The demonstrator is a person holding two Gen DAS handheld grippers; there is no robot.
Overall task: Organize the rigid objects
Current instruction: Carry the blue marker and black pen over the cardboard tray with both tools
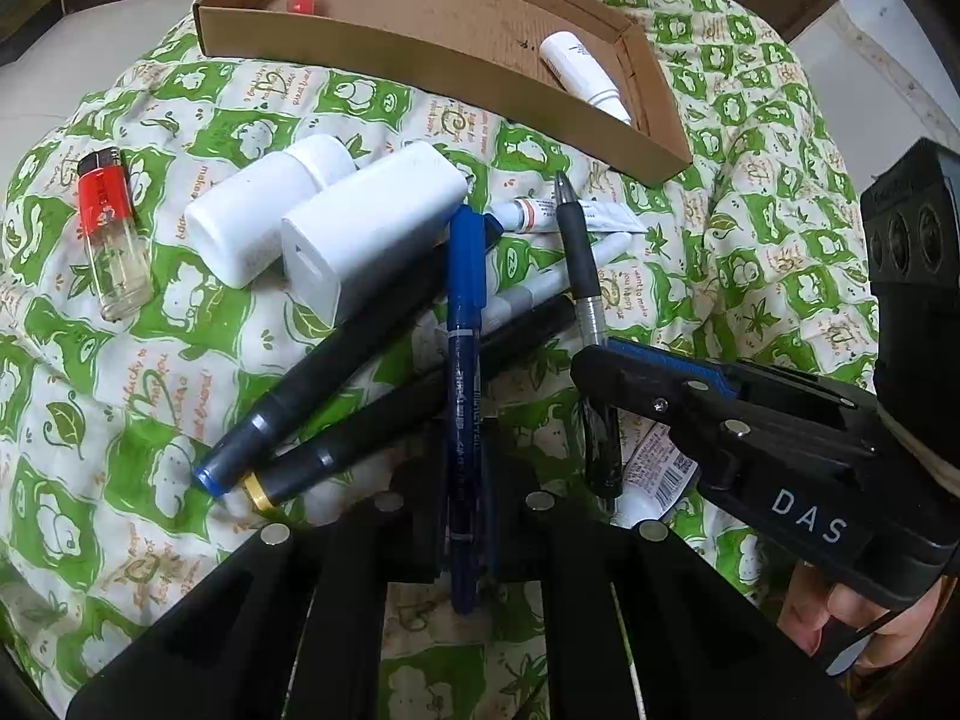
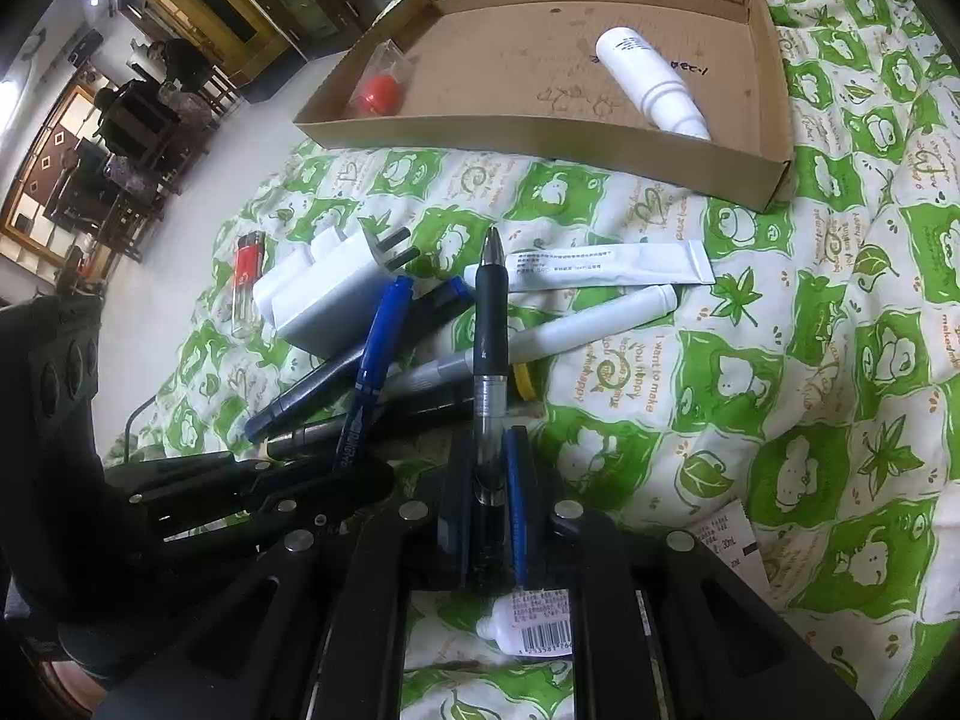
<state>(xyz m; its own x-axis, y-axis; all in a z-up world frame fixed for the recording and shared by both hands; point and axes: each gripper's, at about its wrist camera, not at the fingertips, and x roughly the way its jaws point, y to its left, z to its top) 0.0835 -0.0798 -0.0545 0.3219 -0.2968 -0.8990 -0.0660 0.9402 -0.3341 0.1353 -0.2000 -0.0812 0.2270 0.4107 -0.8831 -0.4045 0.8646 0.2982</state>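
A pile of pens and small items lies on a green and white patterned cloth (image 1: 150, 396). My left gripper (image 1: 465, 510) is shut on a blue marker (image 1: 465, 324) that points away over the pile. My right gripper (image 2: 489, 510) is shut on a black and clear gel pen (image 2: 491, 336); it also shows in the left wrist view (image 1: 606, 384), gripping that pen (image 1: 579, 258). A cardboard tray (image 2: 540, 144) at the back holds a white bottle (image 2: 651, 84) and a red-capped clear item (image 2: 375, 90).
The pile holds a white charger (image 1: 360, 234), a white bottle (image 1: 258, 210), two dark markers (image 1: 312, 384), a white marker (image 2: 576, 327) and a white tube (image 2: 606, 264). A red lighter (image 1: 111, 234) lies to the left. A small labelled bottle (image 2: 534, 624) lies under my right gripper.
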